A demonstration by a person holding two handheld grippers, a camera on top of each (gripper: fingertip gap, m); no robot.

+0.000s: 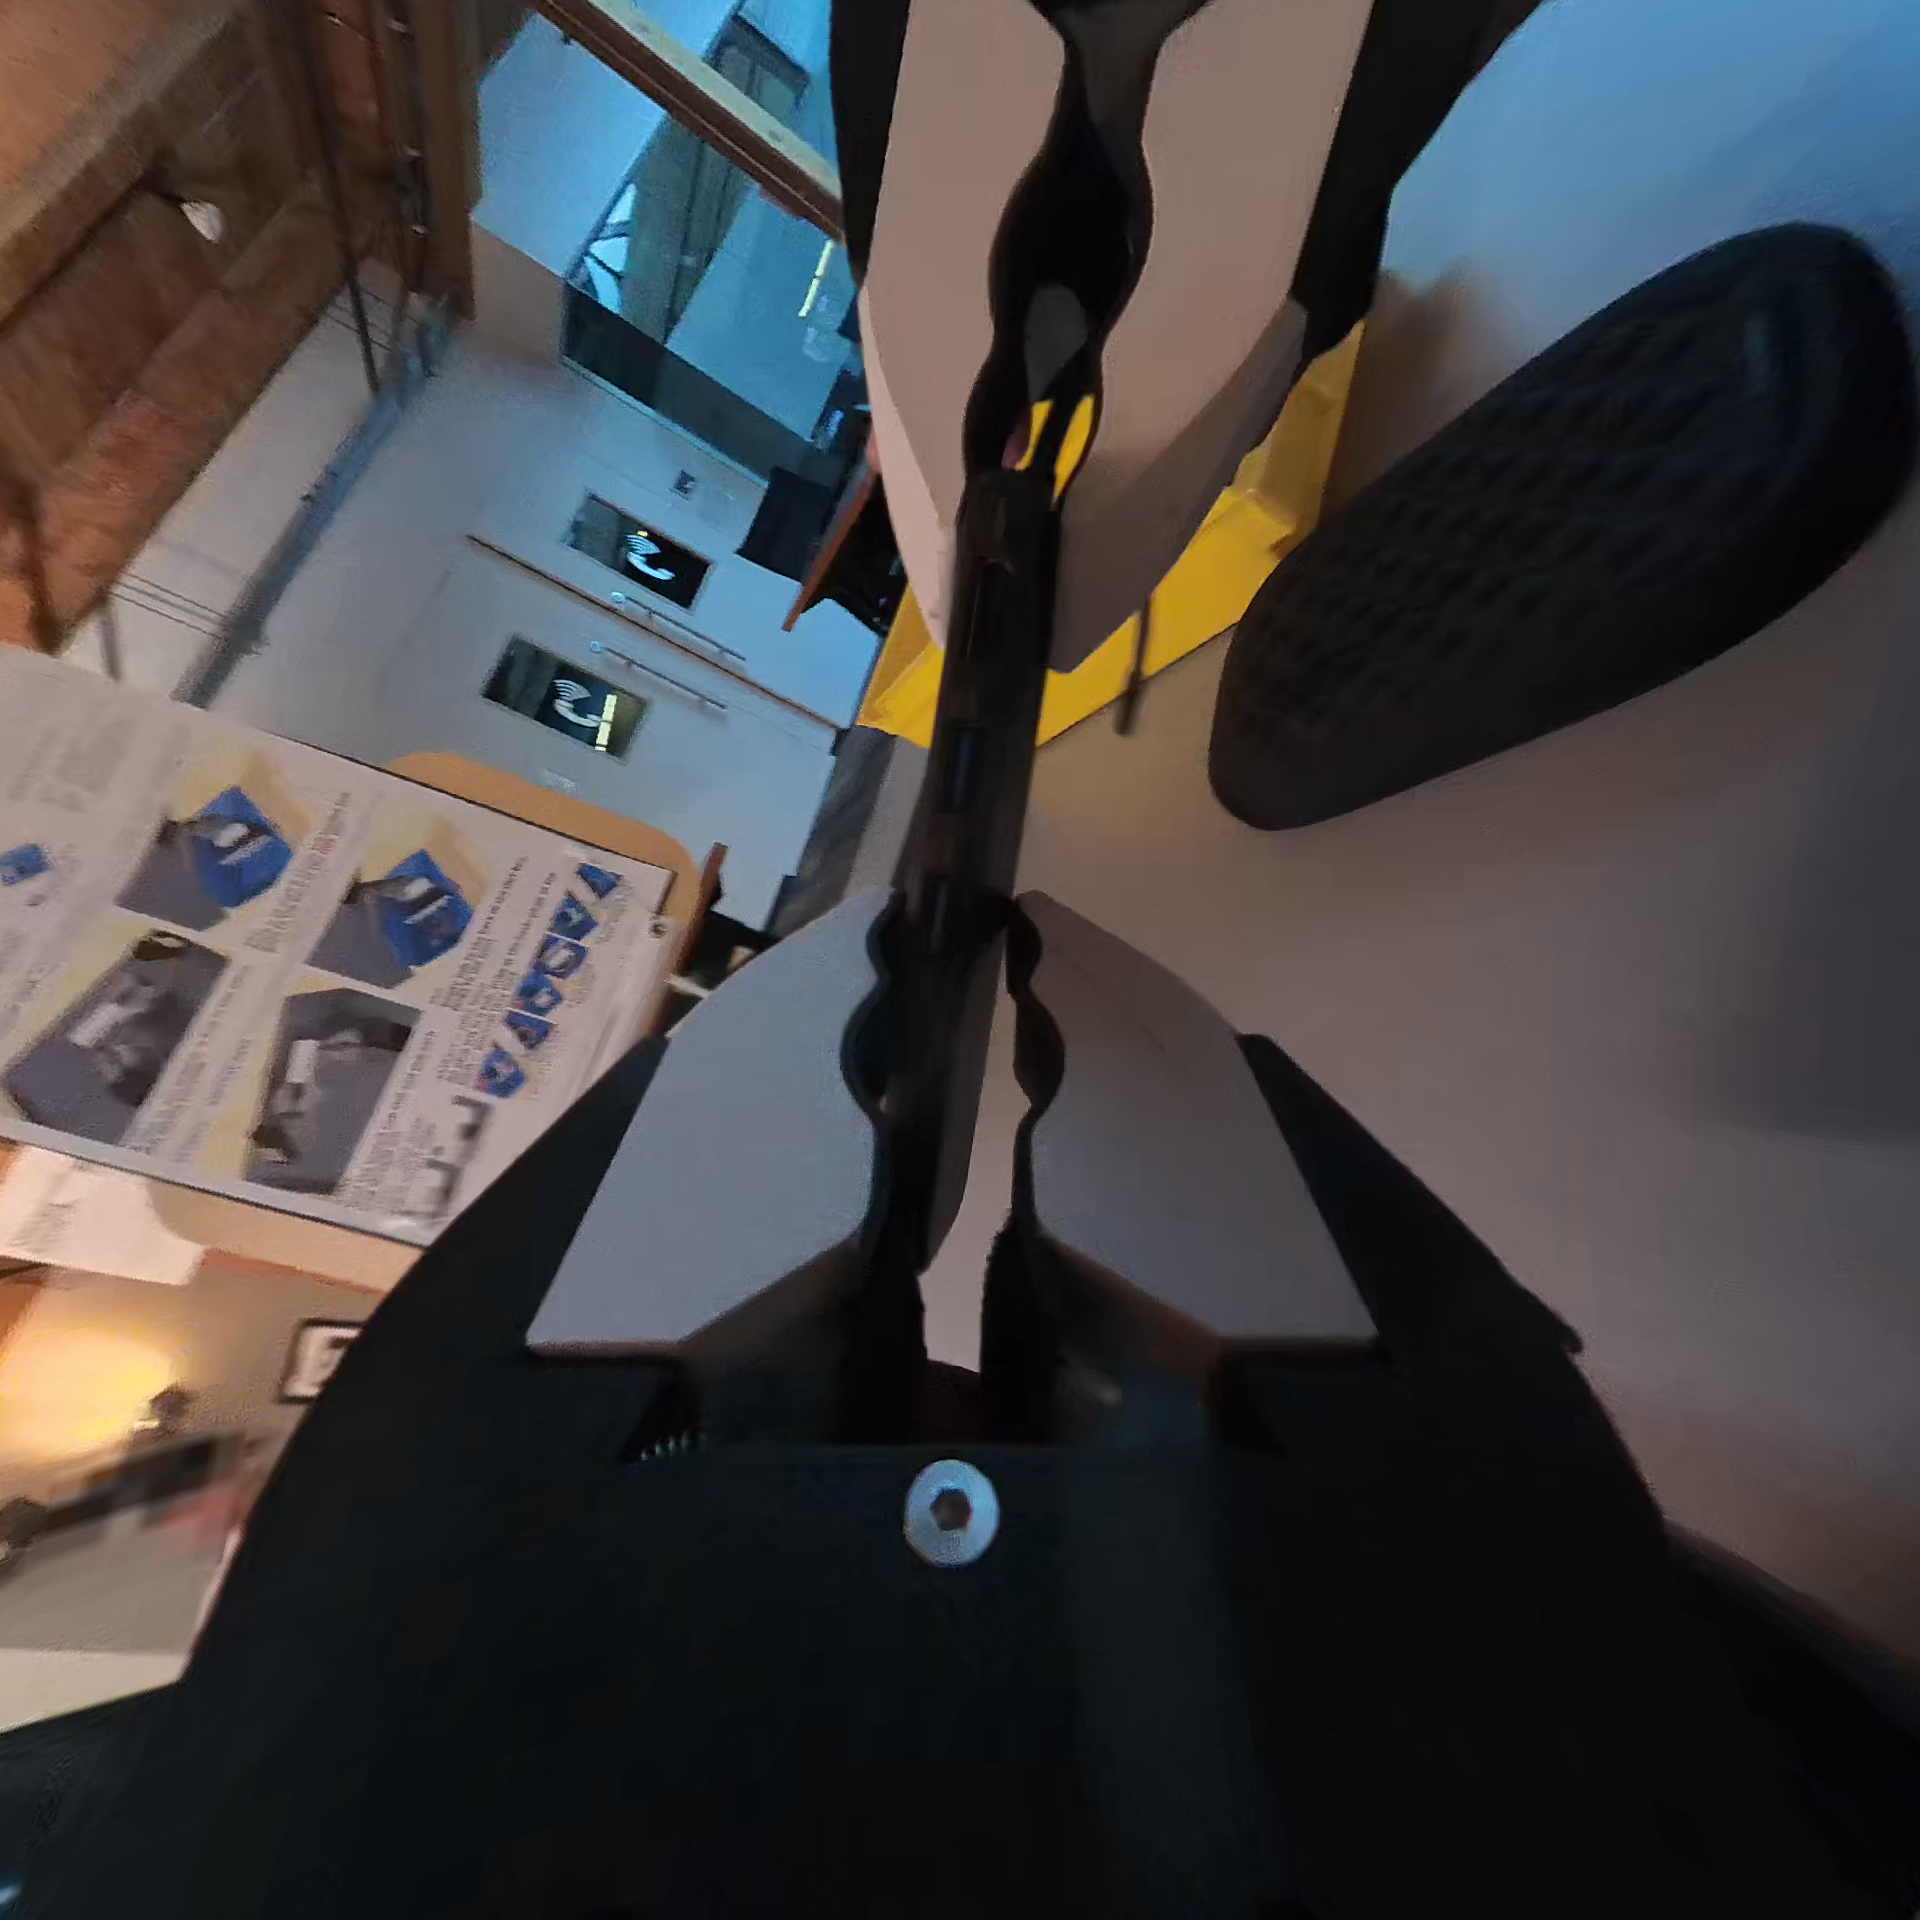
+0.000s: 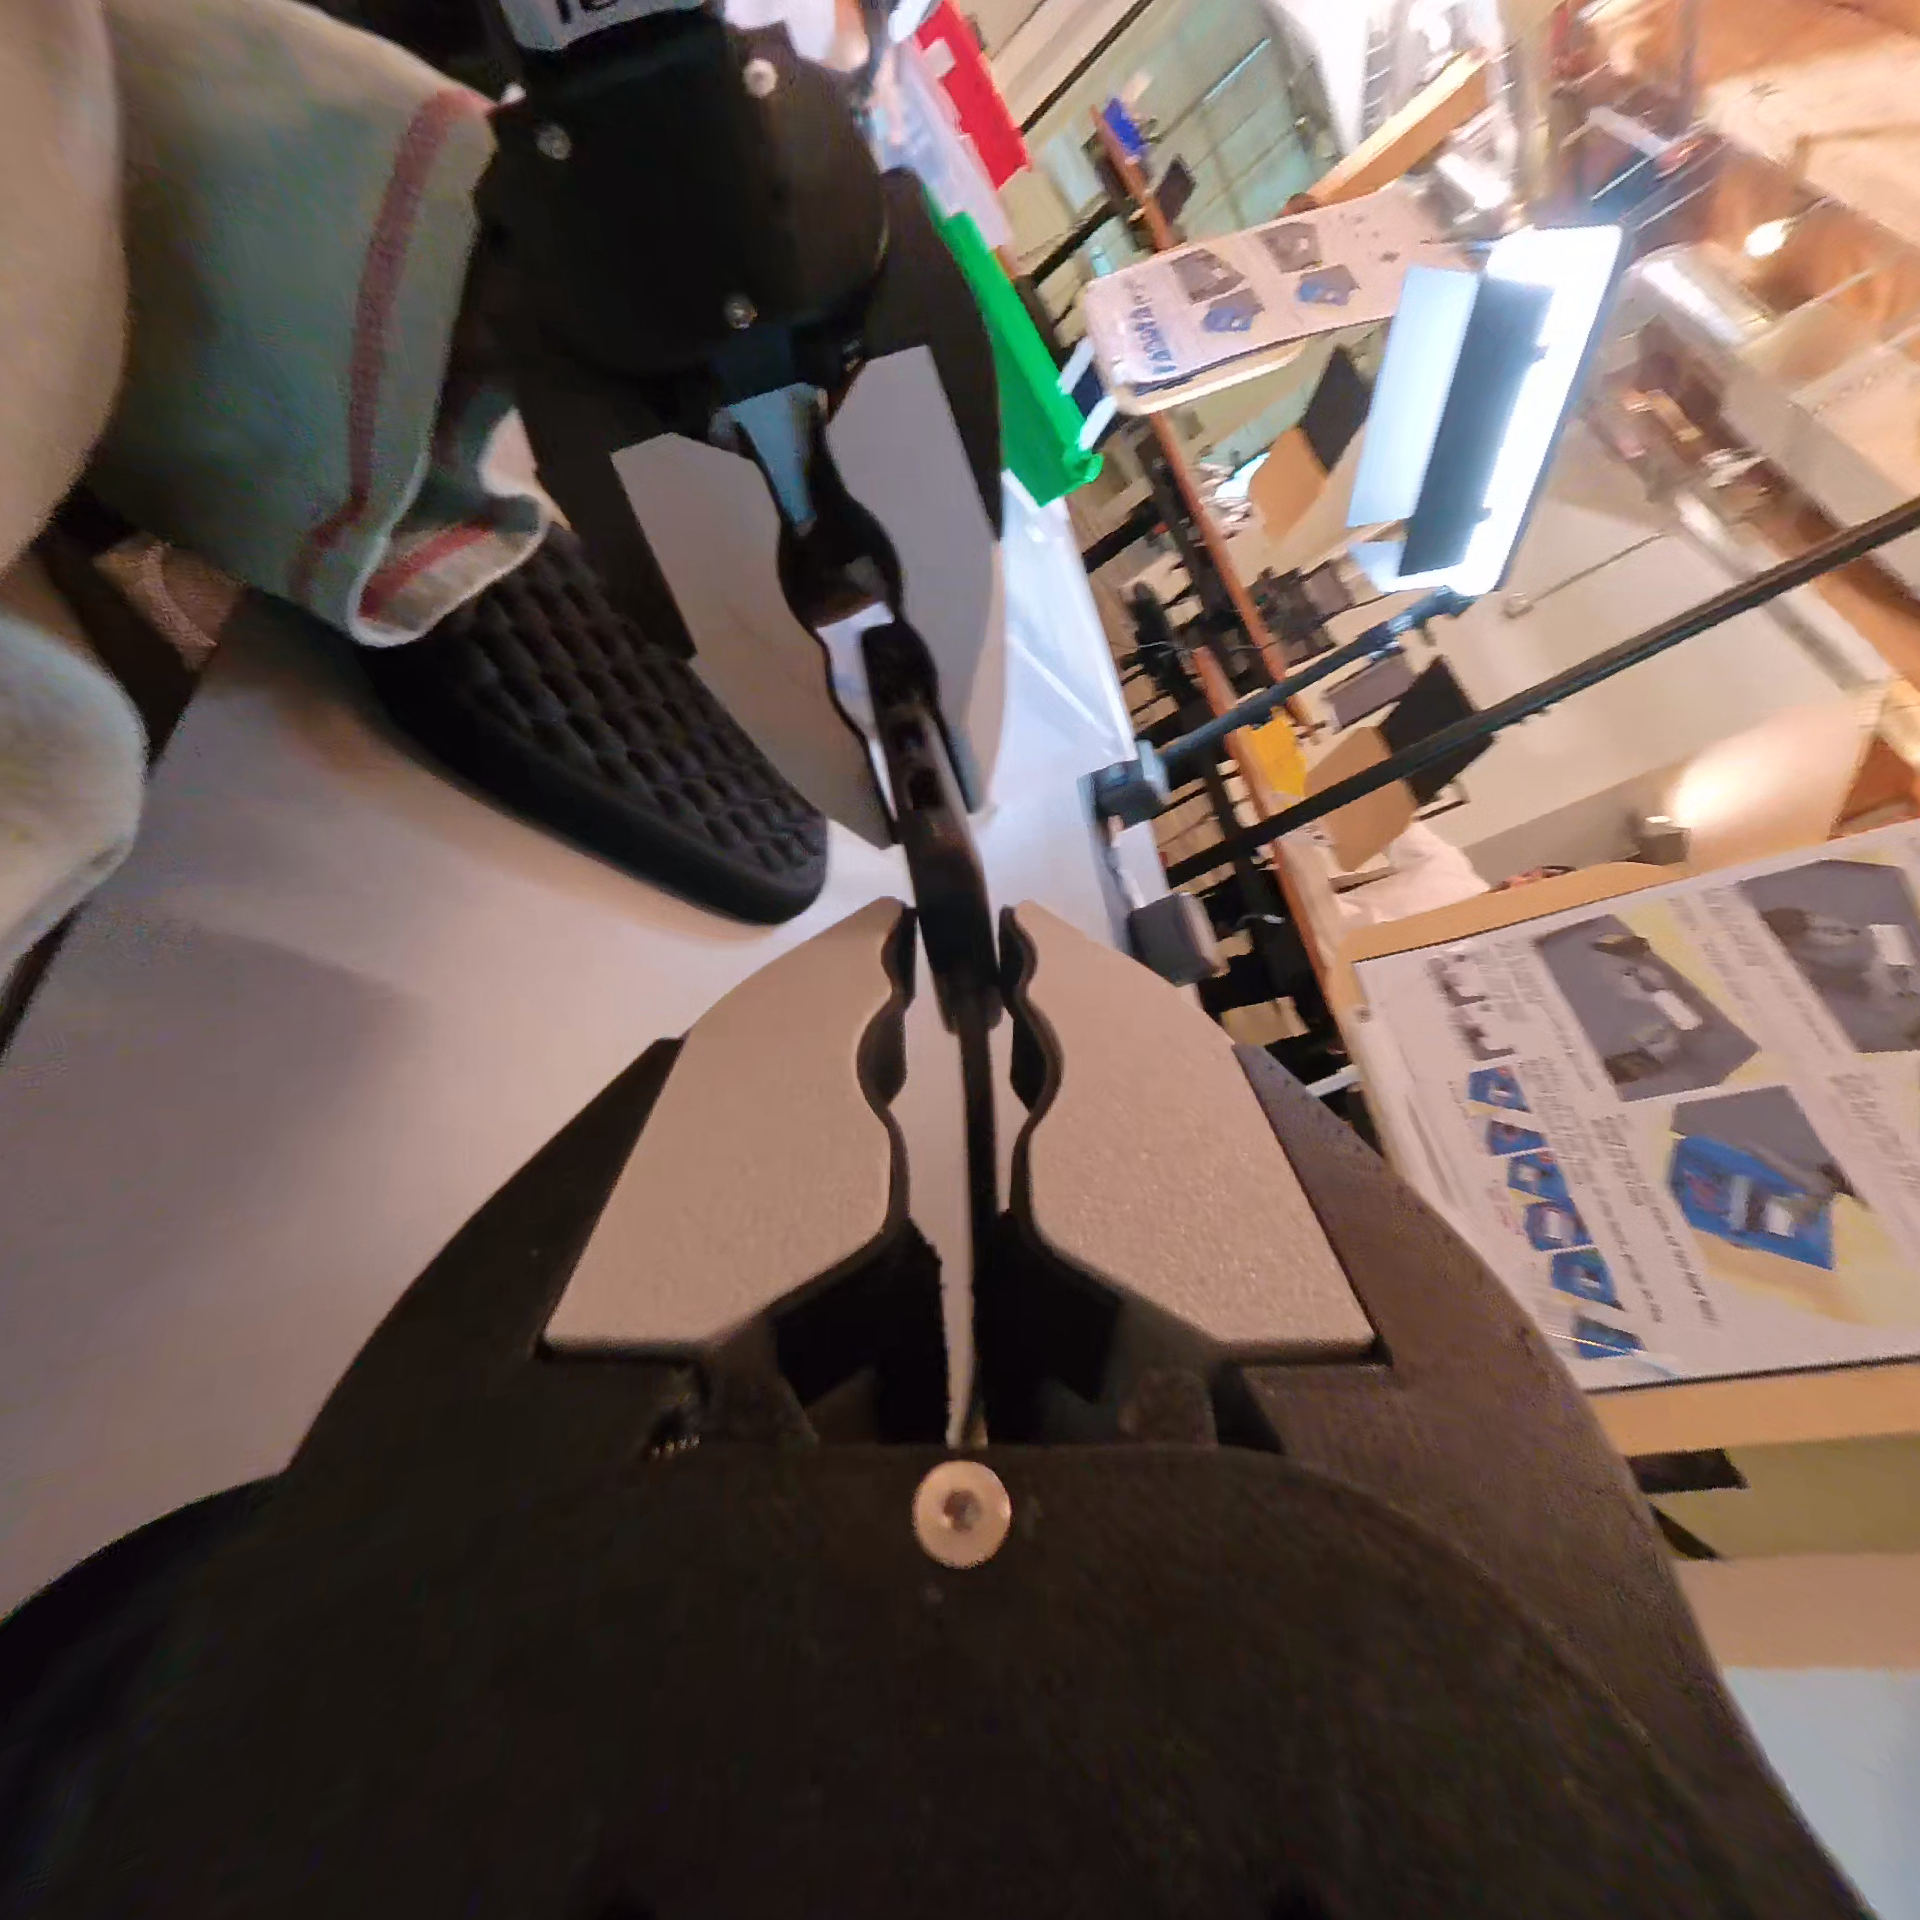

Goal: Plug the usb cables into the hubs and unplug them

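Observation:
My left gripper point(image 1: 956, 914) is shut on a slim black USB hub point(image 1: 977, 707), seen edge-on, which runs forward from between its fingers. My right gripper point(image 2: 956, 935) faces it and is shut on the black plug point(image 2: 961, 977) of a USB cable point(image 2: 975, 1195); the thin cable trails back between its fingers. The plug lines up with and meets the hub point(image 2: 914, 748), whose ports show along its side. I cannot tell how deep the plug sits. Each gripper also shows in the other's view, the right point(image 1: 1013, 634) and the left point(image 2: 930, 821). Both hover just above the white table point(image 1: 1455, 1039).
A black textured oval pad point(image 1: 1558, 520) lies on the table beside the grippers, also in the right wrist view point(image 2: 623, 748). A yellow bin point(image 1: 1247, 540) stands behind. A person's sleeve point(image 2: 260, 312) is at the upper left. A printed poster point(image 2: 1662, 1091) stands at the table's edge. Spacing between my two grippers at the tips: around 5 cm.

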